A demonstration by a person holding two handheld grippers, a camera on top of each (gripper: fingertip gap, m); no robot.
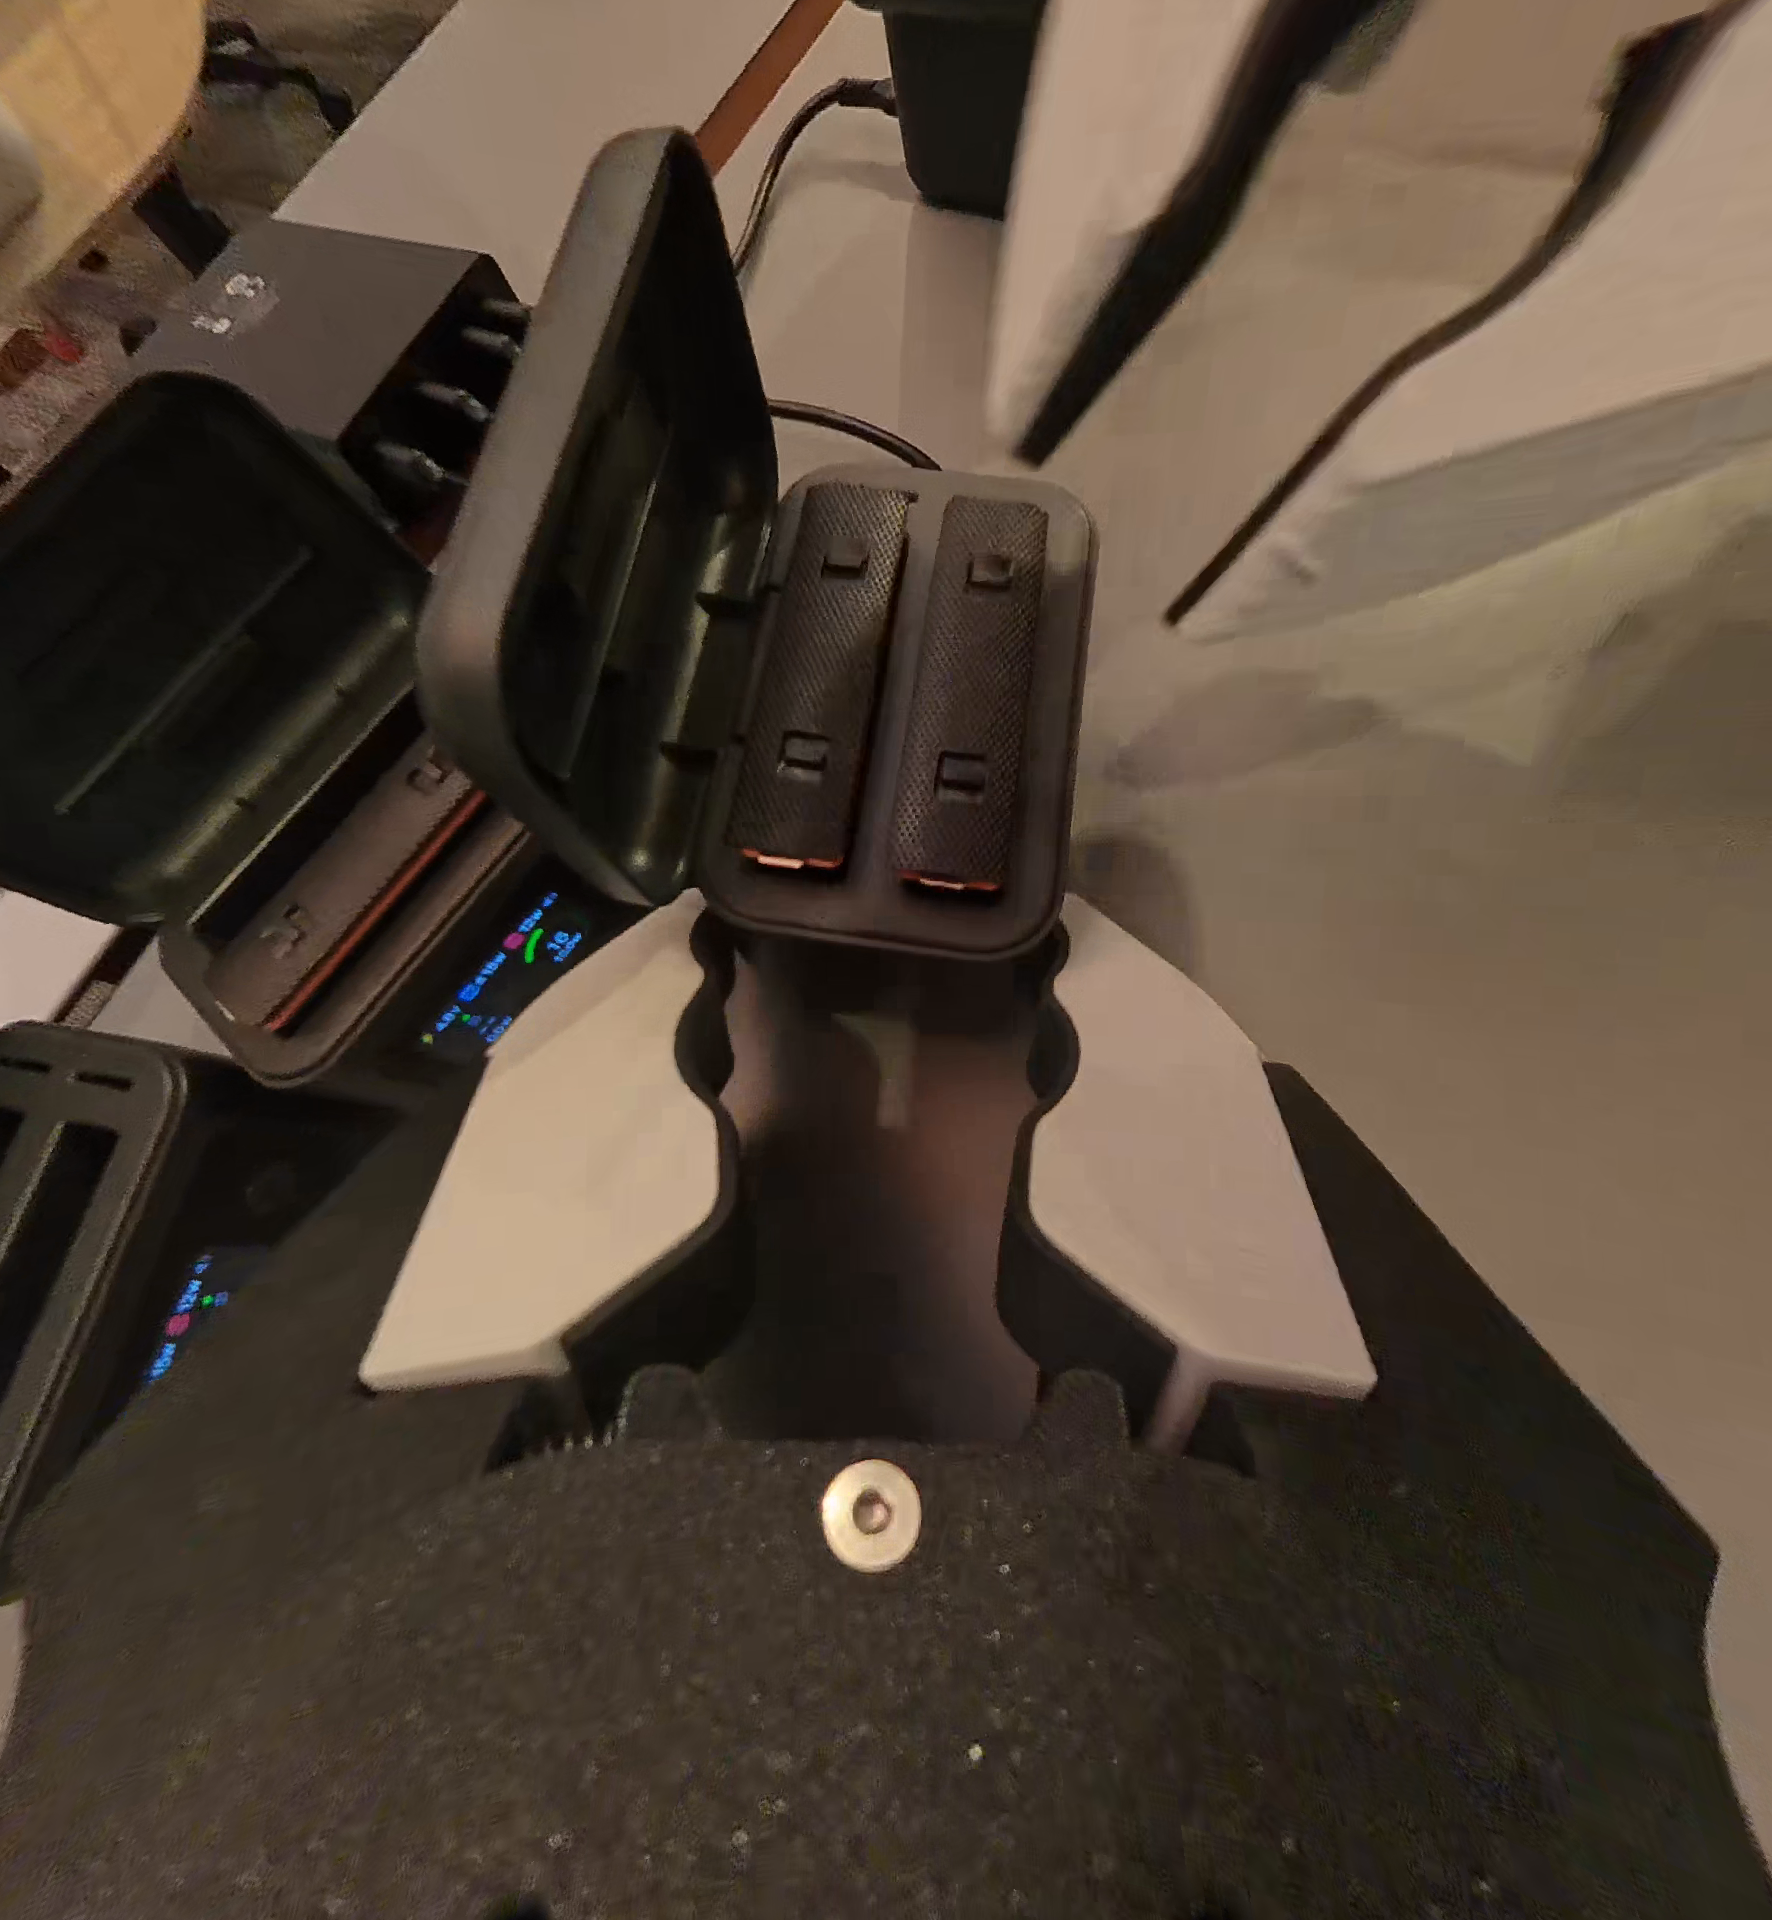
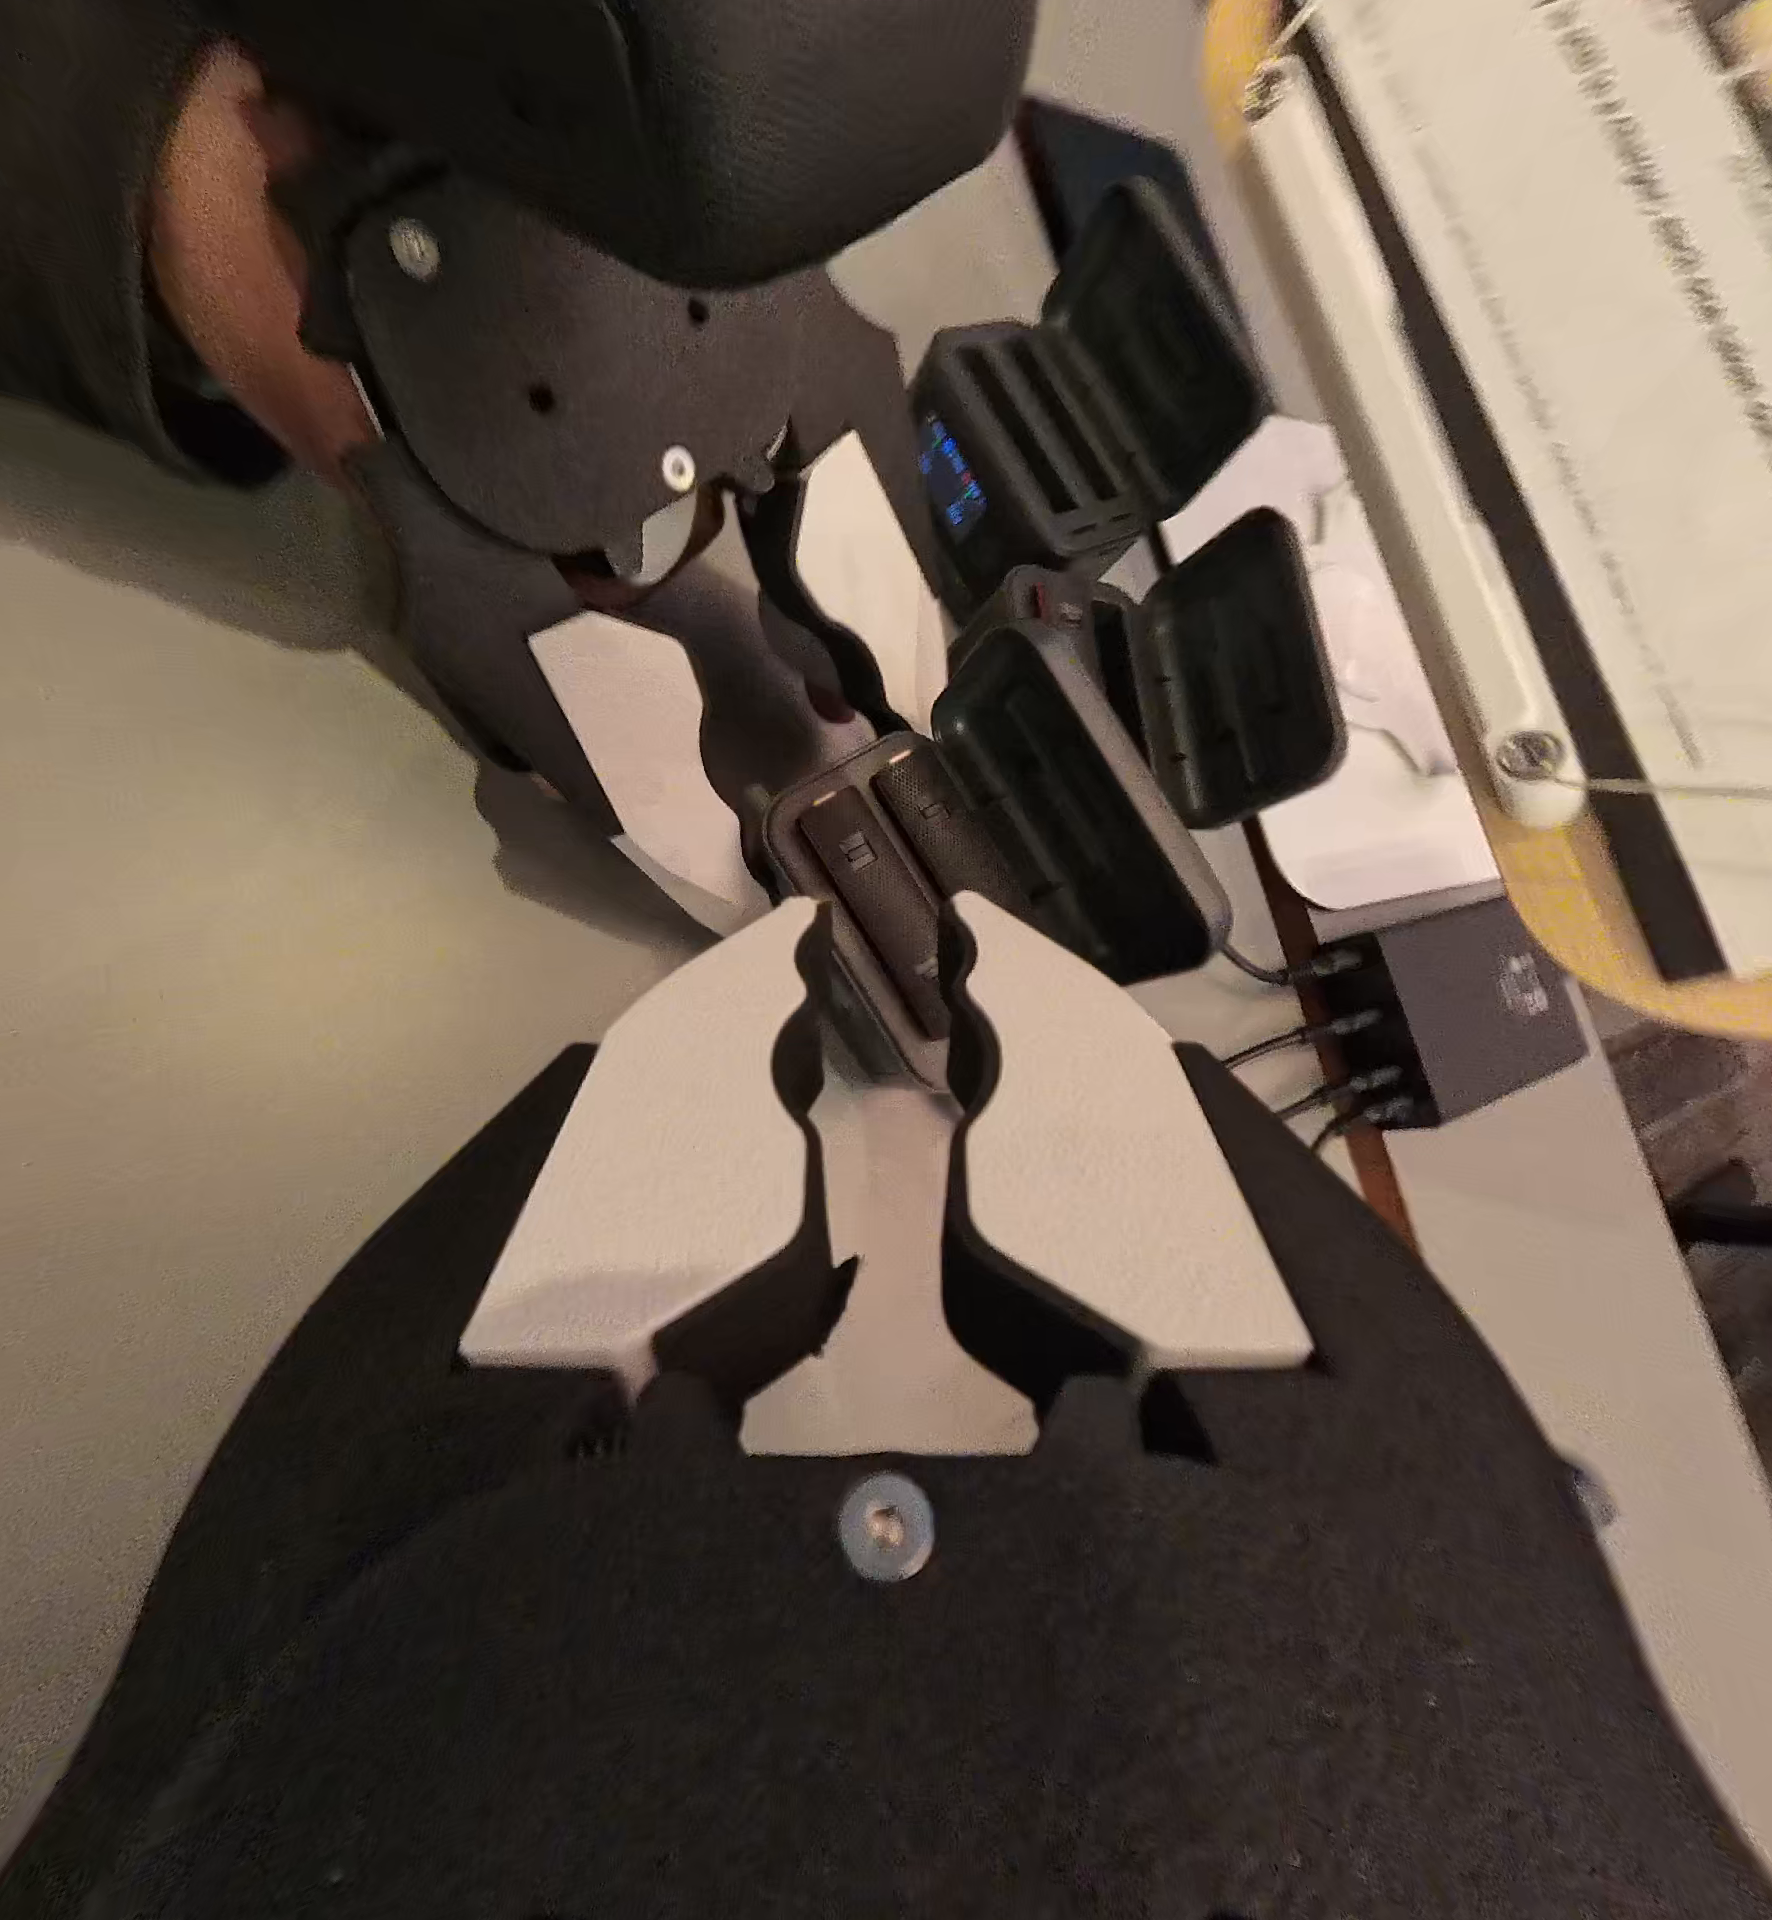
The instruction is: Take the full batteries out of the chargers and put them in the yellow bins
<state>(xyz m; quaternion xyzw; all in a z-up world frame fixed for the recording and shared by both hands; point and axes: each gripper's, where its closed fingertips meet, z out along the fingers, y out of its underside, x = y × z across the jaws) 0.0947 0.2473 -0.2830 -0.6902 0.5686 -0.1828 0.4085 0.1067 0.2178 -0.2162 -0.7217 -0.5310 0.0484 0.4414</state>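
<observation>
While our left gripper point(image 1: 887, 971) clamps the open charger point(image 1: 1064, 727) by its near edge, right gripper point(image 2: 882, 977) clamped on one battery point(image 2: 887, 894), bare counter point(image 1: 1484, 935) rightward.

Matt plastic charger point(image 1: 1058, 727), knurled black batteries point(image 1: 820, 675), smooth pale table point(image 1: 1484, 1039), speckled rough left hand-held gripper point(image 1: 877, 940).

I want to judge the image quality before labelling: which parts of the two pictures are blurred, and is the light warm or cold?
Left wrist view: the charger with two batteries is sharp, while the right side and the white panels are smeared; warm, dim light. Right wrist view: soft overall, the printed sheet streaked; wide-angle bending at the edges.
</observation>
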